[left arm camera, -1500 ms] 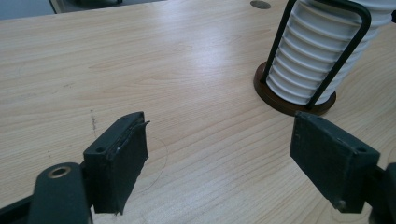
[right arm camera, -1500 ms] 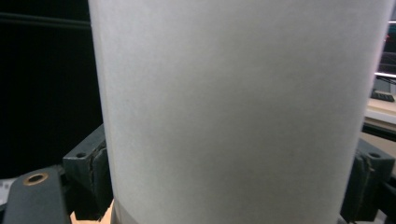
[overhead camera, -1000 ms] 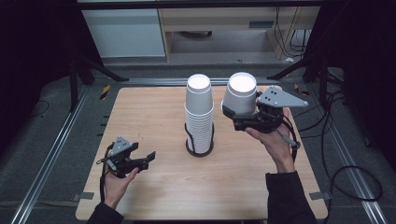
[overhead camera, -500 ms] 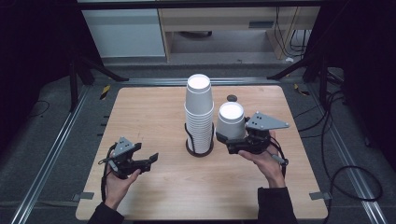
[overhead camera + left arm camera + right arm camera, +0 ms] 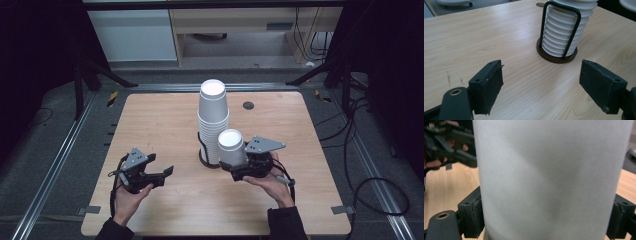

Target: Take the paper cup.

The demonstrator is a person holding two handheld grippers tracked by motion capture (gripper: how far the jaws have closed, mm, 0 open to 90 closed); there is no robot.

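Gripping white cup [image 5: 231, 146], right tongs [image 5: 240, 167]

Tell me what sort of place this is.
Probably a lab or workshop set up for recording: a wooden table on a metal rail frame, cables across a grey floor, and a white cabinet behind.

No legible text, labels, brands or nos. in any view. White paper cup [image 5: 554, 180] and stacked cups [image 5: 213, 120] are blank; wooden table [image 5: 165, 125] unmarked. Yellow-and-black strip [image 5: 112, 97] on the floor rail at left is a hazard marking w/o lettering.
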